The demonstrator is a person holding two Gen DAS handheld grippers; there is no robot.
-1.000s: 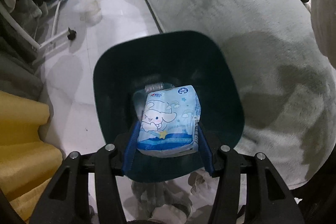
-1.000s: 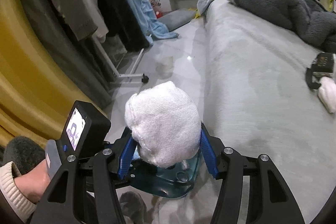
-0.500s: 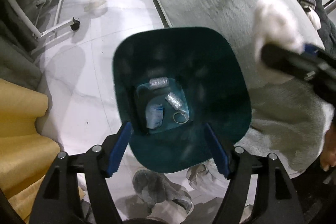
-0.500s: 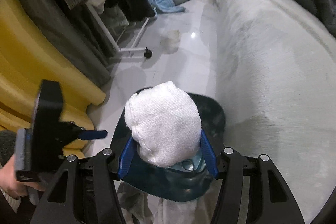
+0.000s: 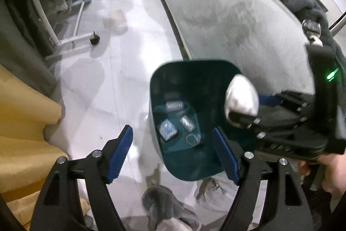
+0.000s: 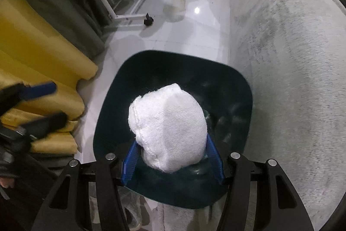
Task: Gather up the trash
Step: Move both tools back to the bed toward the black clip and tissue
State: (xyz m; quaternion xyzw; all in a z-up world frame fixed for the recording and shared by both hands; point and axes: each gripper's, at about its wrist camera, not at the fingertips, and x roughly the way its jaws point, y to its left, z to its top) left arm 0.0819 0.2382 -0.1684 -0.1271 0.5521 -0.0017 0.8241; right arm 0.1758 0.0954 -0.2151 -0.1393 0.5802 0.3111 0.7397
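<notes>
A dark teal bin [image 5: 207, 73] stands on the white floor beside the bed; it also shows in the right wrist view [image 6: 242, 88]. At its bottom lie a blue tissue pack [image 5: 167, 129] and small wrappers [image 5: 187, 122]. My left gripper [image 5: 176, 153] is open and empty, just above the bin's near rim. My right gripper [image 6: 172, 162] is shut on a white cloth wad [image 6: 168, 127] and holds it over the bin's mouth. The wad also shows in the left wrist view [image 5: 241, 96], at the bin's right rim.
A grey-covered bed [image 6: 292, 57] runs along the right. Yellow cushions [image 6: 36, 53] lie at the left. A white rack leg with a black caster [image 5: 94, 39] stands on the floor beyond the bin. A grey slipper [image 5: 161, 207] lies near the bin.
My left gripper let go of the tissue pack, which now lies in the bin, and it has opened and drawn left. My right gripper has carried the cloth wad over the bin.
</notes>
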